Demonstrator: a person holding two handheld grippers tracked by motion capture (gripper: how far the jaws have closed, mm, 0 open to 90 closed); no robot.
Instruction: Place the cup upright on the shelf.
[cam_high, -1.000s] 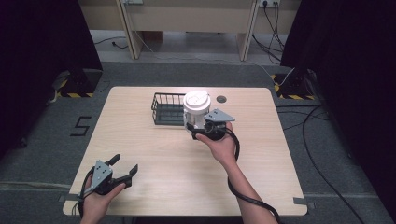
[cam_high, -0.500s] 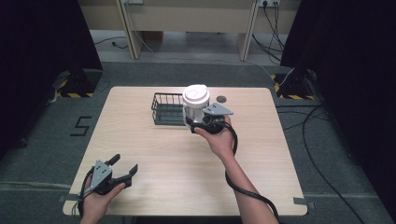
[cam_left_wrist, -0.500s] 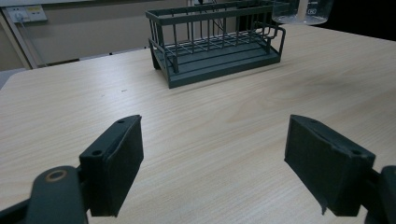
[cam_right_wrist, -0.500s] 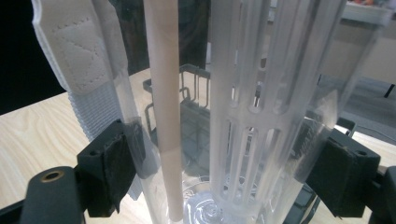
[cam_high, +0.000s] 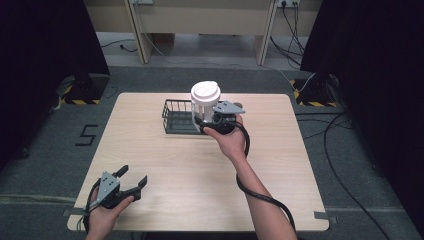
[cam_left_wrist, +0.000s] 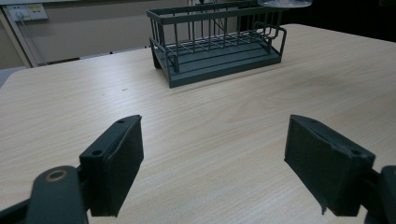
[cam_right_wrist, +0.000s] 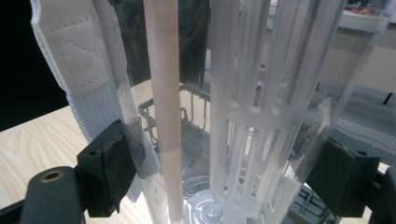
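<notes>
A clear drinking bottle (cam_high: 205, 104) with a white lid is held upright off the table, over the right end of a dark wire basket (cam_high: 176, 118). My right gripper (cam_high: 204, 122) is shut on the bottle's lower body. In the right gripper view the bottle (cam_right_wrist: 243, 116) stands between both jaws; a pale straw (cam_right_wrist: 163, 93), a slotted inner tube and a white strap (cam_right_wrist: 79, 56) show through it, and the basket (cam_right_wrist: 189, 109) lies behind. My left gripper (cam_high: 134, 175) rests open near the table's front left corner, its jaws (cam_left_wrist: 212, 163) wide apart and holding nothing.
The basket (cam_left_wrist: 219, 42) stands at the back middle of the light wooden table (cam_high: 200, 190), and the bottle's base (cam_left_wrist: 285, 2) shows just above it. Black cables trail from both grippers. Dark curtains and floor cables surround the table.
The right gripper has lifted the bottle and carried it slightly left, from beside the basket to over its right end. The left gripper has stayed still and open.
</notes>
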